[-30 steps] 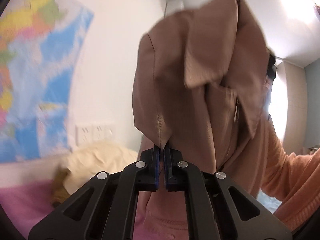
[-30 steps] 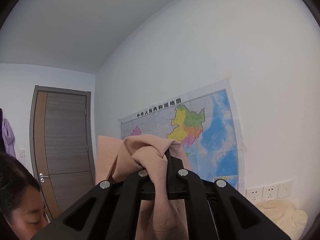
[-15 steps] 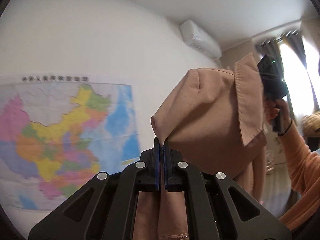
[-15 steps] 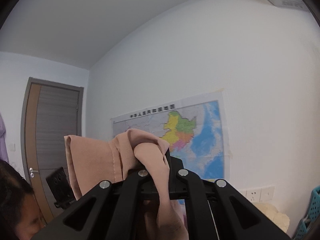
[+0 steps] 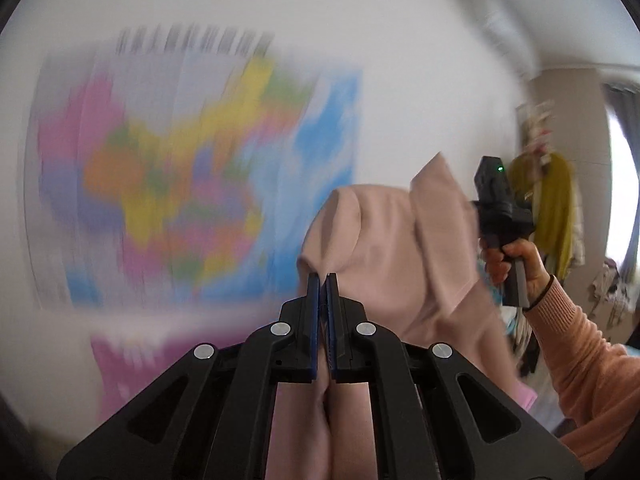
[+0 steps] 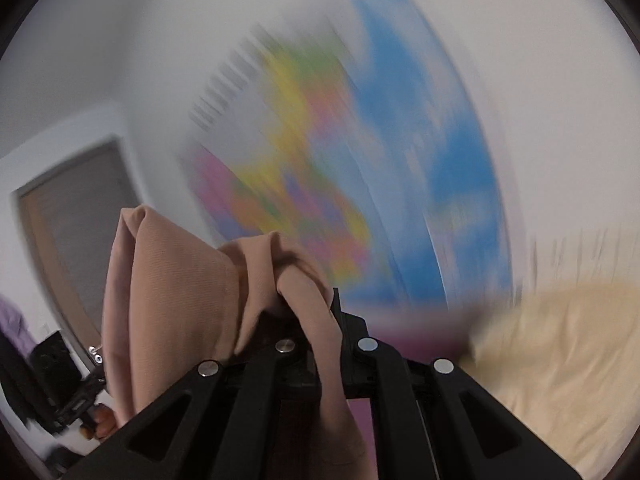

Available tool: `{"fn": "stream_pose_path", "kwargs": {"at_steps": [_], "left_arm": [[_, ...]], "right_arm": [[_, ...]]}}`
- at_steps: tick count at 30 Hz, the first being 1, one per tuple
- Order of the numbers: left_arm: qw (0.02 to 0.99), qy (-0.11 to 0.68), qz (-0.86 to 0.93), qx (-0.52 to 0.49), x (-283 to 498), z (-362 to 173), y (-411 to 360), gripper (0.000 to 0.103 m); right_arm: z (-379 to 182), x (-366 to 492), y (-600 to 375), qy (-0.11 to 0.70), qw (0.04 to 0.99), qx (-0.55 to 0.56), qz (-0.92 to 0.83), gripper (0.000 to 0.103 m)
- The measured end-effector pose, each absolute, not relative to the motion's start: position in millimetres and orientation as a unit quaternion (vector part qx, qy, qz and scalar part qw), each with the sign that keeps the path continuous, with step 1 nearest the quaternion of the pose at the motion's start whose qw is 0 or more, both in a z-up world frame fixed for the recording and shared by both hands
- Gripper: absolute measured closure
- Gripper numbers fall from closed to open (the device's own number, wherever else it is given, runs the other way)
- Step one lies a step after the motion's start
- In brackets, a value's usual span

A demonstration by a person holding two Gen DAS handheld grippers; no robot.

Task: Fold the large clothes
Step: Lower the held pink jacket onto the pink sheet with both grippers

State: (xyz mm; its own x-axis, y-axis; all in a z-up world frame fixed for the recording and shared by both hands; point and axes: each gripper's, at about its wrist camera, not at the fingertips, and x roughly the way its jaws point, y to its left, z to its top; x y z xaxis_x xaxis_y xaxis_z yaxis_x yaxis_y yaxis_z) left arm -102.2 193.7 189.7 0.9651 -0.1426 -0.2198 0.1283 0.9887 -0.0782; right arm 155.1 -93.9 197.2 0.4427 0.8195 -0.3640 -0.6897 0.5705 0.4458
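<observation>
Left wrist view: our left gripper (image 5: 323, 280) has its jaws clamped on an edge of the pink garment (image 5: 392, 256), which hangs in the air before the blurred wall map (image 5: 192, 168). The right gripper (image 5: 494, 200) holds the far edge.

Right wrist view: our right gripper (image 6: 326, 300) is pinched tight on bunched pink garment (image 6: 172, 300). A cream pillow (image 6: 560, 344) lies lower right.

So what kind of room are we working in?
Most likely a bedroom: a cream pillow on pink bedding, a wall map, and clothes hanging near the window.
</observation>
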Motion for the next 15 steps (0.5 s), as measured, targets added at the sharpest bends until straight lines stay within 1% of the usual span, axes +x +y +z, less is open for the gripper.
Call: {"fn": "stream_pose_path", "kwargs": {"at_steps": [1, 2, 3, 4, 5, 6, 7, 8, 9, 10, 11, 12, 13, 14, 15], "left_arm": [[0.986, 0.151, -0.053, -0.045, -75, 164, 203, 0.099], [0.983, 0.172, -0.046, -0.044, -62, 145, 208, 0.1], [0.976, 0.207, -0.032, -0.052, -36, 114, 216, 0.101], [0.966, 0.252, -0.022, -0.061, -11, 82, 224, 0.101], [0.959, 0.276, -0.018, -0.065, 4, 62, 229, 0.102], [0.946, 0.314, -0.001, -0.077, 27, 29, 240, 0.102], [0.94, 0.332, 0.01, -0.08, 36, 15, 245, 0.102], [0.933, 0.351, 0.017, -0.078, 45, 0, 249, 0.102], [0.929, 0.363, 0.019, -0.076, 54, -12, 253, 0.102], [0.927, 0.367, 0.02, -0.075, 60, -16, 257, 0.102], [0.926, 0.371, 0.006, -0.075, 66, -20, 261, 0.098], [0.926, 0.371, 0.002, -0.078, 68, -19, 264, 0.095], [0.926, 0.368, -0.004, -0.082, 72, -16, 266, 0.094], [0.928, 0.364, -0.016, -0.08, 77, -14, 267, 0.085], [0.929, 0.362, -0.024, -0.075, 78, -11, 259, 0.069]], "right_arm": [[169, 173, -82, 0.309, 0.839, 0.11, 0.434, 0.1], [128, 194, -66, 0.351, 0.838, 0.096, 0.407, 0.1], [88, 213, -52, 0.388, 0.834, 0.078, 0.384, 0.099], [54, 230, -43, 0.42, 0.833, 0.07, 0.352, 0.098], [25, 242, -37, 0.446, 0.835, 0.051, 0.319, 0.095], [9, 248, -35, 0.459, 0.834, 0.044, 0.302, 0.093], [-17, 260, -39, 0.483, 0.83, 0.058, 0.272, 0.089], [-26, 263, -44, 0.488, 0.828, 0.071, 0.266, 0.09], [-28, 262, -51, 0.482, 0.826, 0.086, 0.279, 0.087], [-25, 258, -54, 0.475, 0.827, 0.086, 0.289, 0.076], [-20, 249, -59, 0.463, 0.831, 0.076, 0.299, 0.067], [-10, 234, -64, 0.442, 0.844, 0.055, 0.3, 0.044], [-3, 224, -65, 0.429, 0.851, 0.038, 0.302, 0.03], [3, 209, -65, 0.414, 0.858, 0.005, 0.304, 0.025], [7, 205, -63, 0.407, 0.86, -0.021, 0.307, 0.022]]}}
